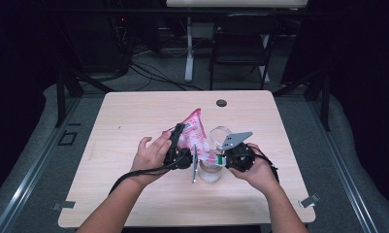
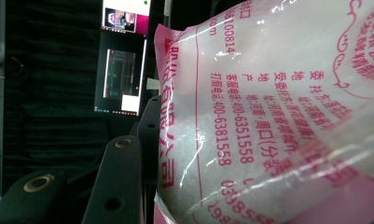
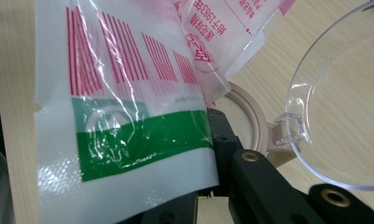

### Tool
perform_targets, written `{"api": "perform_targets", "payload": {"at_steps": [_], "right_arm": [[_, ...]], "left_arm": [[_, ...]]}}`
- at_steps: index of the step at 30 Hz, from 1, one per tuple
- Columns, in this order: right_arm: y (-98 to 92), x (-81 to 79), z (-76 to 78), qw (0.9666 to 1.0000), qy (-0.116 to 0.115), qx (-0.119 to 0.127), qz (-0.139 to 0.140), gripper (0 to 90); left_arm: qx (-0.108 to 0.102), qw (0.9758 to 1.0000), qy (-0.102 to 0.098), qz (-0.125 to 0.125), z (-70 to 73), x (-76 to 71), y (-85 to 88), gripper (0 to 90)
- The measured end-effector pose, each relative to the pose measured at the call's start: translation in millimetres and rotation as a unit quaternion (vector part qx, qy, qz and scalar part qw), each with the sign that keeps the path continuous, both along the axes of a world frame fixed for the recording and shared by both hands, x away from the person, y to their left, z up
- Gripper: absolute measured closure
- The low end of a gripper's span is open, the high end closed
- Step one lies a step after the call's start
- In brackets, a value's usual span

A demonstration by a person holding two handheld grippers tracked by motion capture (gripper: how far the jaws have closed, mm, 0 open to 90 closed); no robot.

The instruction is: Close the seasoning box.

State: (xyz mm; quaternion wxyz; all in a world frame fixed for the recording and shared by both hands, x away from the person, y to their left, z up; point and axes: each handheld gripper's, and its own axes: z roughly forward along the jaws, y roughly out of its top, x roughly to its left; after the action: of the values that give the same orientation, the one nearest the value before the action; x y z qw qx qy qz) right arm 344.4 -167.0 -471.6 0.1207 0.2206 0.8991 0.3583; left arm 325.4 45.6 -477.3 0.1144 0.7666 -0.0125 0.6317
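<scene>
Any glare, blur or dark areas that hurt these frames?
High view: table lit, surroundings nearly black, detail soft. Left gripper view: bag close, glare streaks on its film, print readable, background dark. Right gripper view: wrinkle glare on the bag, clear lid reflective, sharp enough.

Bag [image 1: 194, 130] as landmark — in the high view its lower end is hidden behind the left tool [image 1: 178, 145] and the right tool [image 1: 220, 160], print too small to read. Jar [image 1: 210, 171] below the bag: body mostly covered by bag and tools, contents can't be told. In the left gripper view the bag runs off the top, right and bottom edges, hiding the second jaw. In the right gripper view the bag is cut at top and bottom; clear lid [image 3: 343, 116] right of it cut by the right edge.
</scene>
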Motion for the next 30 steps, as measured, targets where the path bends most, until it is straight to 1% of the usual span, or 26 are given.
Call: {"api": "perform_targets", "payload": {"at_steps": [3, 4, 15, 22, 24, 25, 30], "right_arm": [[-0.5, 0.6, -1.4, 1.0, 0.001, 0.005, -0.001, 90.0], [-0.6, 0.7, -1.6, 1.0, 0.001, 0.004, -0.001, 90.0], [-1.3, 0.7, -1.3, 1.0, 0.0, 0.004, -0.003, 90.0], [-1.5, 0.8, -1.5, 1.0, 0.0, 0.006, -0.003, 90.0], [-1.5, 0.7, -1.3, 1.0, 0.0, 0.005, -0.004, 90.0], [-1.5, 0.7, -1.4, 1.0, -0.001, 0.005, -0.003, 90.0], [-1.6, 0.8, -1.5, 1.0, -0.001, 0.005, -0.004, 90.0]], "left_arm": [[-0.002, 1.0, 0.003, -0.001, -0.5, 0.0, -0.4, 59.2], [0.001, 1.0, -0.002, -0.002, 0.0, 0.0, -0.7, 59.2], [0.001, 1.0, -0.005, -0.004, 0.9, -0.9, -1.2, 59.3], [-0.002, 1.0, -0.004, -0.003, 1.1, -1.4, -1.3, 59.3], [0.001, 1.0, -0.006, -0.005, 2.3, -1.7, -1.6, 59.3], [0.0, 0.9999, -0.007, -0.008, 2.2, -1.4, -1.5, 59.3], [0.0, 0.9999, -0.008, -0.006, 2.8, -2.3, -2.1, 59.3]]}}
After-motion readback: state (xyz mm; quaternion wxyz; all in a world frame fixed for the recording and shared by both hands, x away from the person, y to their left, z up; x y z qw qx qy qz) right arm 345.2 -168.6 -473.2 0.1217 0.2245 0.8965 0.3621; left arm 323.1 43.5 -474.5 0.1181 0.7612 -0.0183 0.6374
